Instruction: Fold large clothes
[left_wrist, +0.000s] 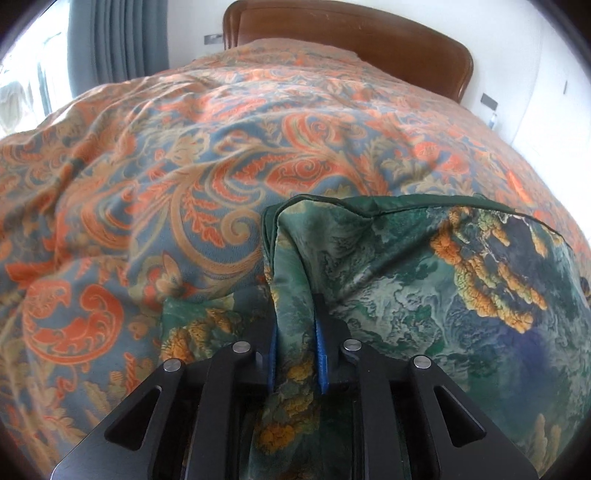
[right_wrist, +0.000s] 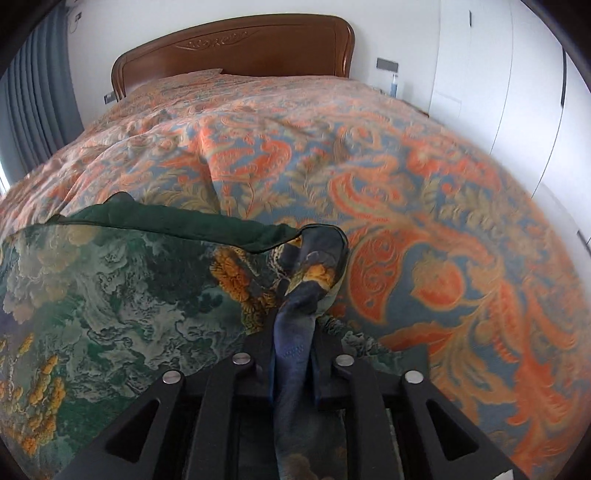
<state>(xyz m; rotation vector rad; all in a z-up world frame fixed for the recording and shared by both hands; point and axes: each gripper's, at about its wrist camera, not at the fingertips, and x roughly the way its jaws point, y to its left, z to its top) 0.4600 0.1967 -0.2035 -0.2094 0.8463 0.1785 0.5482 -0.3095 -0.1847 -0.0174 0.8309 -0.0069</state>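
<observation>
Silky green printed garment (left_wrist: 424, 266) bunched on paisley bedspread (left_wrist: 184, 166).

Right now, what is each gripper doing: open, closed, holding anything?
Left gripper: closed on a bunched corner of the green patterned cloth.
Right gripper: closed on another bunched corner of it.

Daylight, bright | window (left_wrist: 22, 92) glare left | fisheye edges bent | bedspread (right_wrist: 461, 258) perhaps motion-blurred

**Left gripper pinches green cloth over the bed**

The left gripper (left_wrist: 295, 354) has its blue-padded fingers (left_wrist: 320, 354) clamped on a bunched fold of green printed garment (left_wrist: 424, 280), which spreads rightward over the orange paisley bedspread (left_wrist: 184, 155). Wooden headboard (left_wrist: 351, 40) behind.
</observation>
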